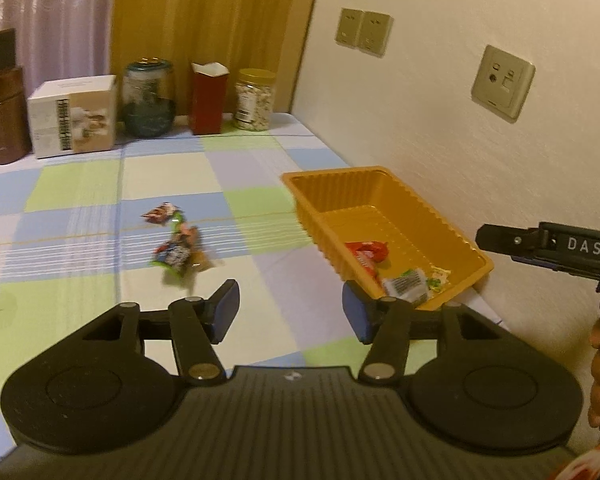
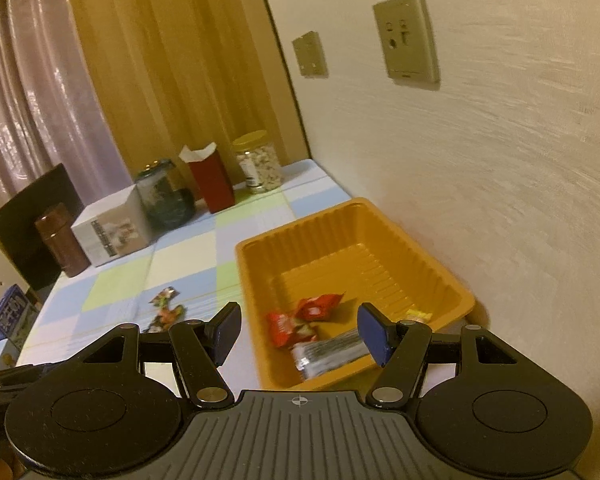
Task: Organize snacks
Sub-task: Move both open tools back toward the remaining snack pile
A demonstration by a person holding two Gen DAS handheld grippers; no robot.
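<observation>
While loose snacks remain: two wrappers still lie on the checked desk, so sorting seems partly done.
Loose snacks: left of the orange tray, well apart from it.
Left gripper: released, nothing between its jaws.
Tray contents: red packet and silver packet inside.
Right gripper: released, empty, over the tray's near end.
Advice: approach one wrapper squarely, pinch its middle.

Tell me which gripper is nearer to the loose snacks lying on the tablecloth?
Left. The left gripper hangs open just short of the loose snacks, slightly to their right. The right gripper is open over the orange tray, with the snacks off to its left.
</observation>
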